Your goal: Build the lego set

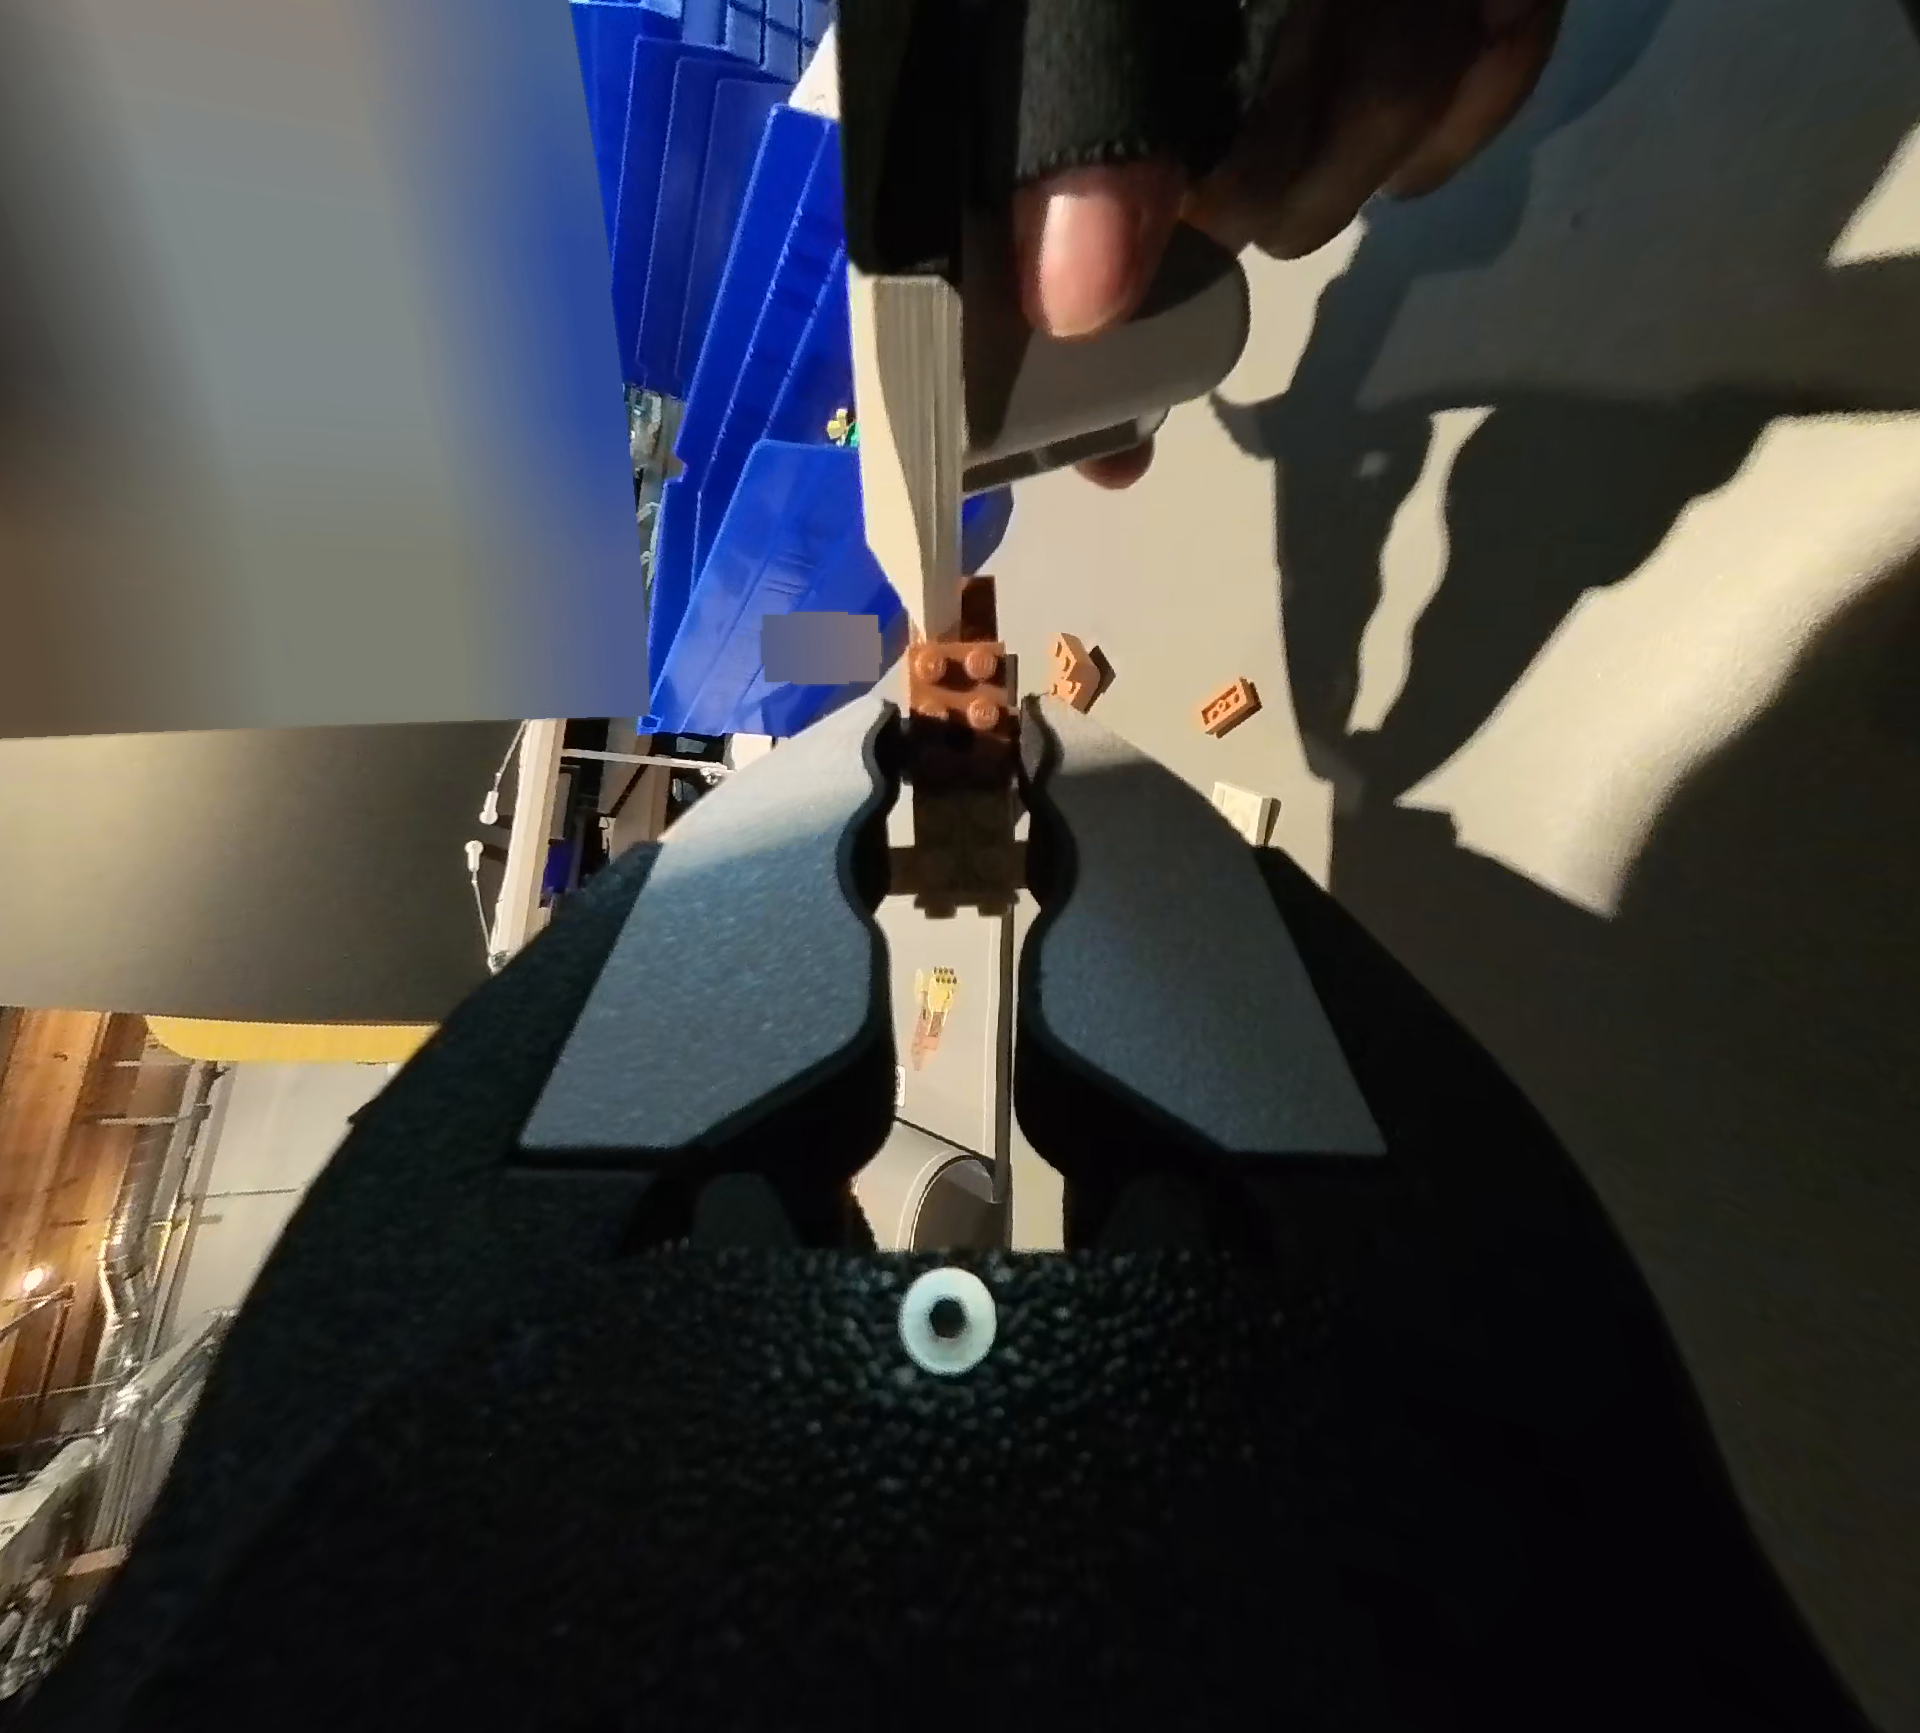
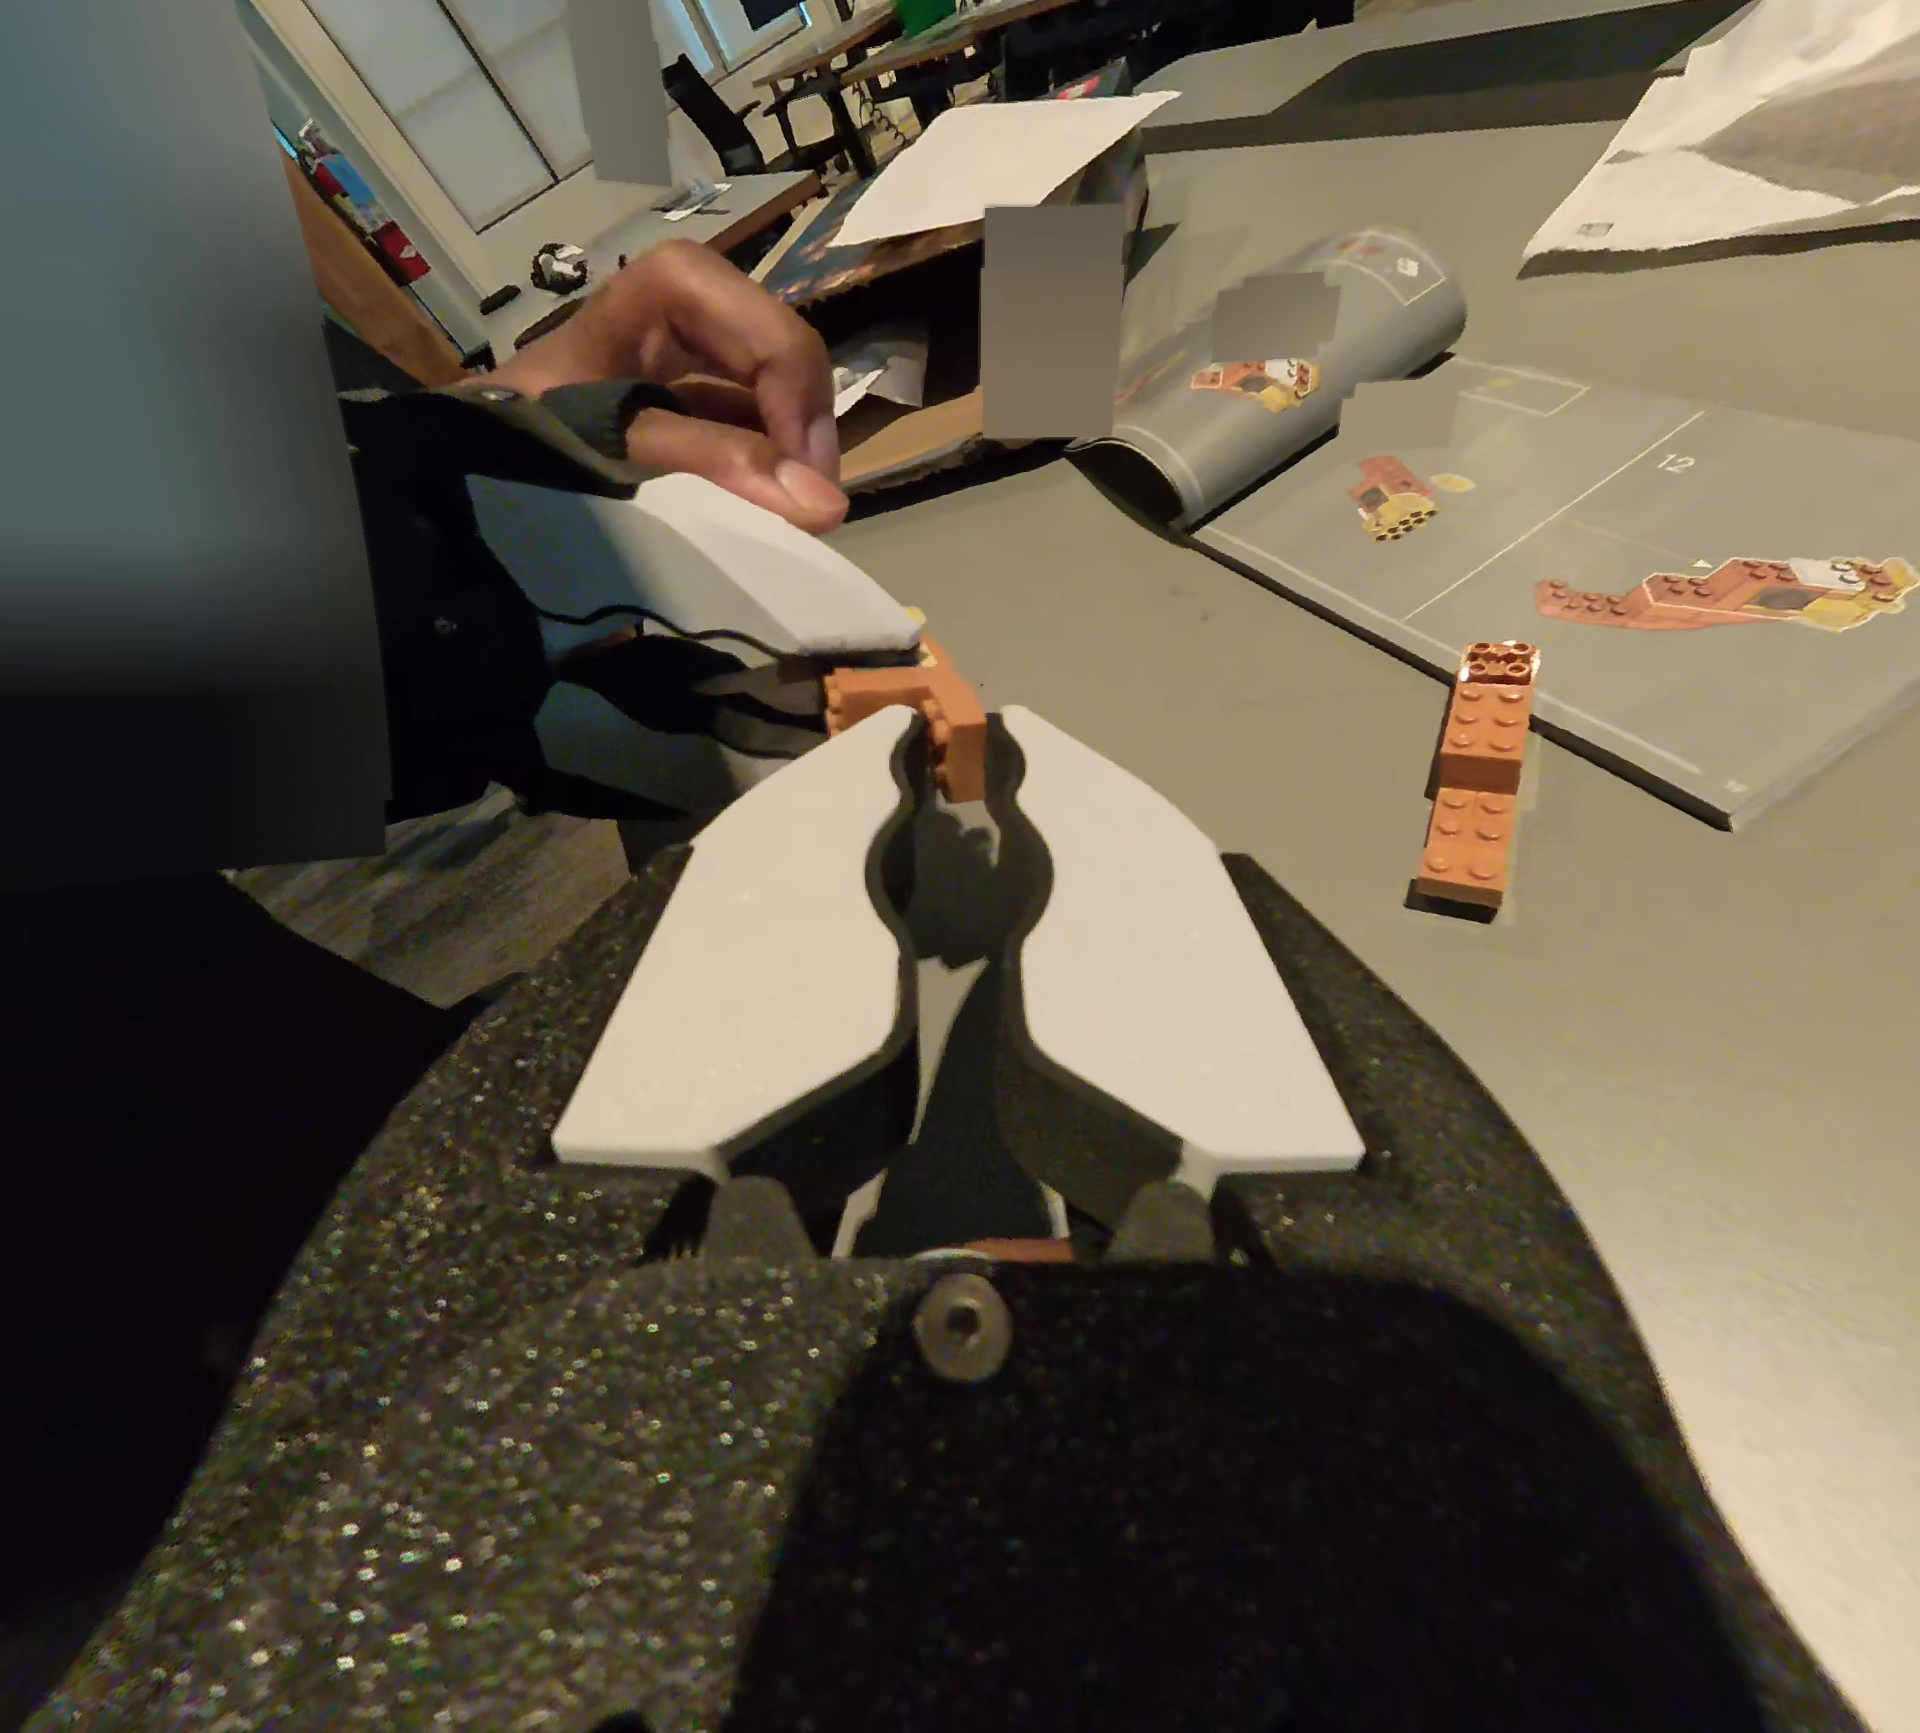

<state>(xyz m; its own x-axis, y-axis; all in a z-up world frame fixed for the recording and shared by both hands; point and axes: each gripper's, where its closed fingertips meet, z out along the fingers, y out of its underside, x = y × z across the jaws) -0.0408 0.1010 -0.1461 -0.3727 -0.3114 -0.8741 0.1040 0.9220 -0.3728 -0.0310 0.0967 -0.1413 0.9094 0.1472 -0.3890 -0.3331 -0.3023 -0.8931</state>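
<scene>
My left gripper is shut on a small brown lego assembly with studs showing on its near face, held above the grey table. My right gripper is shut on an orange-brown brick that touches that assembly. In the left wrist view the right gripper comes down from above onto the assembly's top. In the right wrist view the left gripper reaches in from the left. Whether the brick is fully seated, I cannot tell.
A longer brown lego build lies on the table beside the open instruction booklet. Loose brown pieces and a pale plate lie farther off. A cardboard box, a white bag and blue bins stand behind. Less than 4 cm separates the two grippers' tips.
</scene>
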